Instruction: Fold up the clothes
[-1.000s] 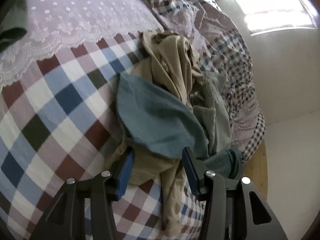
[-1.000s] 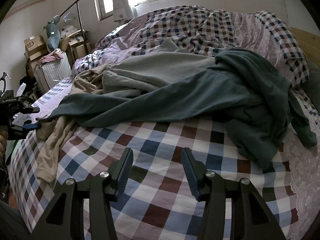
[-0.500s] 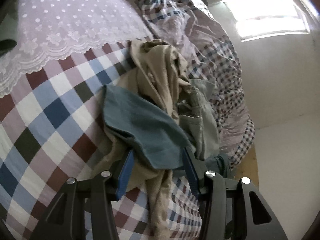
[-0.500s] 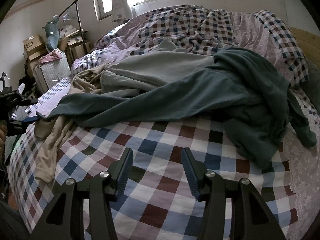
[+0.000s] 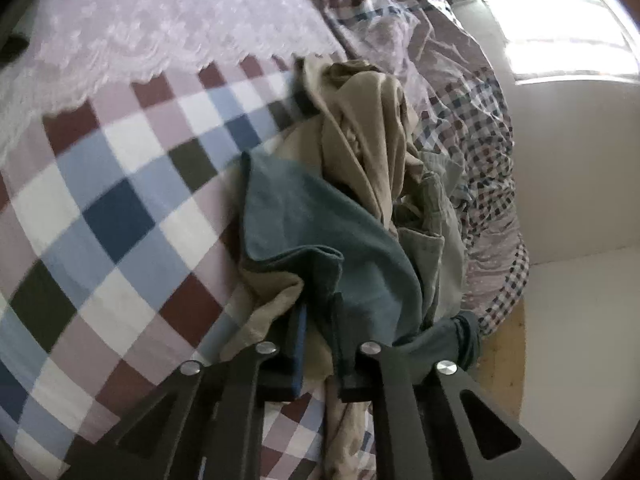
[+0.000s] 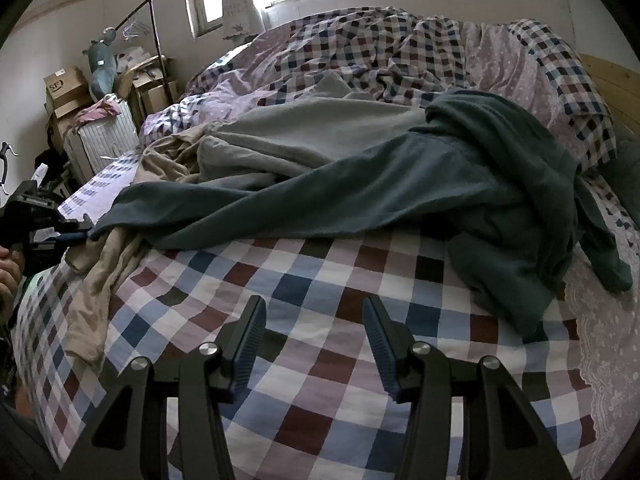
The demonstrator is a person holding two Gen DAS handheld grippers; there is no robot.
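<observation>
Left wrist view: the left tongs (image 5: 320, 320) have just been closing and now pinch the hem of the teal garment (image 5: 320, 232), which bunches between the pads over a tan garment (image 5: 368, 120); both lie straight ahead of the fingers on the checked bedsheet (image 5: 120, 200), with a lace-edged lilac cloth (image 5: 160, 20) beyond on the left. In the right wrist view, the right tongs (image 6: 314, 332) stand spread over bare sheet, nothing between them. The teal garment stretches across ahead of them, a grey-green garment (image 6: 320, 136) behind it, a rumpled checked quilt (image 6: 380, 52) farther back.
</observation>
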